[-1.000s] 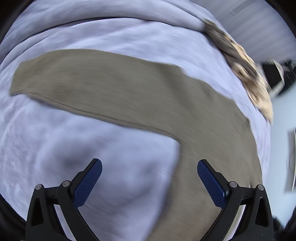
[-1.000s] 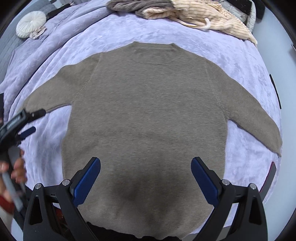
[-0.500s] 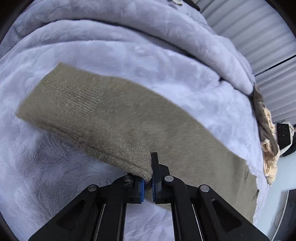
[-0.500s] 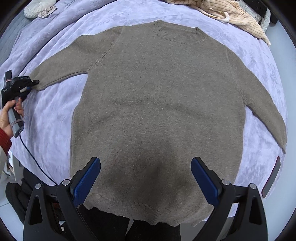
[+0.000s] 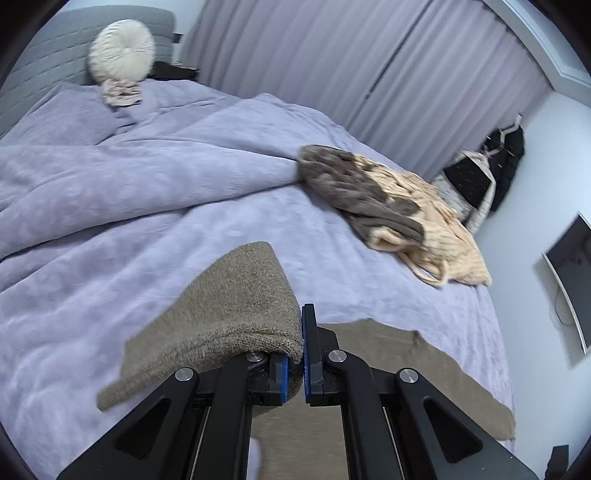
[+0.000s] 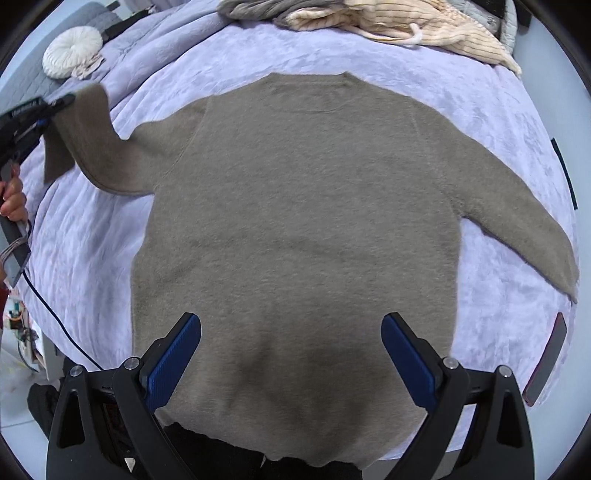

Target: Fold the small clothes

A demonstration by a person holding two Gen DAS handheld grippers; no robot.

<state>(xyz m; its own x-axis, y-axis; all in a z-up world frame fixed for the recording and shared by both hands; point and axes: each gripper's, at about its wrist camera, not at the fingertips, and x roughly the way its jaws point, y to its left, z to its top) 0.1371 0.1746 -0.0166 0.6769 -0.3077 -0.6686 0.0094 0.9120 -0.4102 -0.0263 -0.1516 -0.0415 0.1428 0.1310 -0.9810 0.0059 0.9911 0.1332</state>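
Observation:
A taupe knit sweater [image 6: 303,221] lies flat on the lilac bedspread [image 6: 509,122], neck away from me. My left gripper [image 5: 294,363] is shut on the cuff of the sweater's left sleeve [image 5: 236,306] and holds it lifted off the bed; it also shows at the left edge of the right wrist view [image 6: 55,105], with the sleeve [image 6: 92,140] draped up from it. My right gripper [image 6: 291,354] is open and empty above the sweater's lower hem. The right sleeve [image 6: 524,221] lies spread out on the bed.
A heap of grey and cream clothes [image 5: 391,210] lies at the far side of the bed, also in the right wrist view [image 6: 373,18]. A round white cushion [image 5: 122,51] sits by the headboard. A dark phone-like slab [image 6: 546,358] lies near the bed's right edge.
My left gripper shut on the left sleeve's cuff, then lifted it off the bed and swung toward the sweater's body. The right gripper stayed open over the hem.

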